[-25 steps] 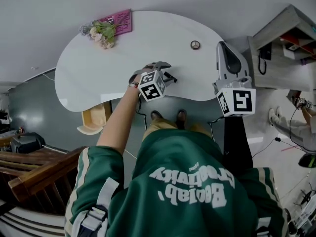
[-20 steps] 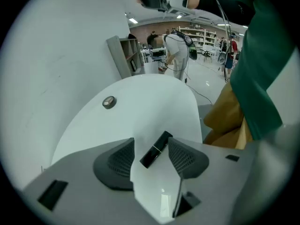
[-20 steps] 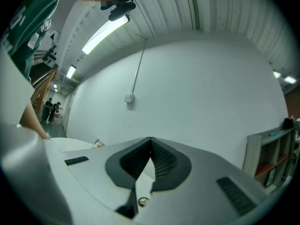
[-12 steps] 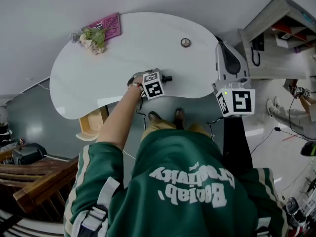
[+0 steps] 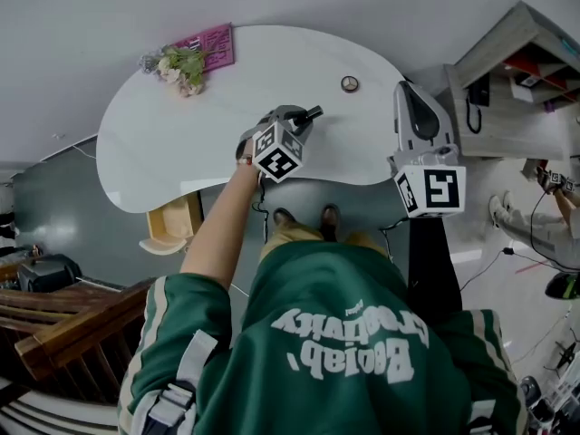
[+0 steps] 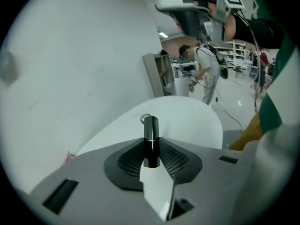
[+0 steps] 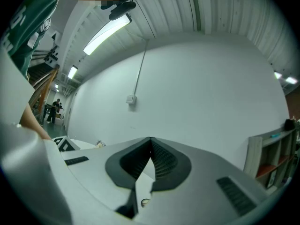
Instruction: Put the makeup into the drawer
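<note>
Left gripper [image 6: 151, 143]: jaws narrow, having just been closing, with the makeup tube [image 6: 150, 128] between them. The ribbed black pads press on both sides of its lower half. The tube is a slim, glossy black cylinder with a thin bright ring at mid-height. It stands upright in the grip, its upper half proud of the pad tips.

Location: the tube is held over the table [image 5: 181, 143], towards the near edge and right of the table's centre. The table is a smooth white slab of rounded kidney outline.

Right gripper [image 7: 150, 140]: jaws together, nothing between the pads. It is held off the table's right end and faces a plain white wall.

Other items on the table: a small round disc [image 5: 350, 83] with a metallic rim, near the far right edge; a bunch of pale flowers [image 5: 181, 64] with green leaves at the far left edge, lying against a flat pink card [image 5: 215, 43].

Right of the table stands a grey open shelf unit [image 5: 507, 71].
</note>
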Tool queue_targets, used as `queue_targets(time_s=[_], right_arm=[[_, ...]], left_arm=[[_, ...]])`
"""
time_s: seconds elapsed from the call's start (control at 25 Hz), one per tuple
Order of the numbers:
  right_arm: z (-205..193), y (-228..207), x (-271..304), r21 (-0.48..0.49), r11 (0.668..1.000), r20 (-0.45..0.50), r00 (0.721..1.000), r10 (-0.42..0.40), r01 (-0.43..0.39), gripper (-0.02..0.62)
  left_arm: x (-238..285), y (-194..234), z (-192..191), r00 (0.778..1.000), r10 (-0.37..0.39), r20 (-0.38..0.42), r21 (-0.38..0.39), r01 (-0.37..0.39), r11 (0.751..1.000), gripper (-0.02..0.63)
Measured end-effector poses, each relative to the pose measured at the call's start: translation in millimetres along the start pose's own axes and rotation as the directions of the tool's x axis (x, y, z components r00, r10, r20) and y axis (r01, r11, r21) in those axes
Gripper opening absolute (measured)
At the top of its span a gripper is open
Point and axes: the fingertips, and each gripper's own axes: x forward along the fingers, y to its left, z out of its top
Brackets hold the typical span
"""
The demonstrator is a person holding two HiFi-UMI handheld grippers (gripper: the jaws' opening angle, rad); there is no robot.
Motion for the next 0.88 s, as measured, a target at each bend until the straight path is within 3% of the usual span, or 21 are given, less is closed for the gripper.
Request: queue_targets(time_s=[0.16, 0.32, 0.44, 0.52, 0.64, 0.68, 0.88], right_arm=[[5, 6, 4, -0.002, 1.000, 0.014, 1.000, 0.014, -0.014, 0.009], [10, 15, 8, -0.008, 0.999, 0.024, 0.999, 0.033, -0.033, 0.009], [15, 18, 10, -0.013, 0.999, 0.033, 0.999, 0.043, -0.042, 0.009], [18, 19, 11, -0.011, 0.999, 0.038, 0.998, 0.043, -0.042, 0.009], [22, 20, 13, -0.016, 0.999, 0.046, 0.998, 0.045, -0.044, 0.009], [22, 22, 13, -0.019, 0.999, 0.046, 0.998, 0.048, -0.047, 0.009], [23, 32, 18, -0.030, 0.997, 0.041, 0.996, 0.073, -0.072, 0.009]], left_arm=[[-44, 40, 45, 0.969, 0.188, 0.160, -0.160, -0.163, 0.974, 0.113], [-88, 63, 78, 0.910, 0.300, 0.286, -0.297, -0.213, 0.931, 0.113], [-120, 77, 100, 0.860, 0.371, 0.350, -0.356, -0.244, 0.902, 0.114], [-144, 87, 114, 0.803, 0.447, 0.394, -0.402, -0.287, 0.870, 0.114], [-181, 96, 132, 0.694, 0.550, 0.464, -0.465, -0.338, 0.818, 0.113], [-186, 95, 135, 0.676, 0.561, 0.479, -0.472, -0.341, 0.813, 0.113], [-192, 90, 142, 0.668, 0.546, 0.506, -0.438, -0.347, 0.830, 0.114]])
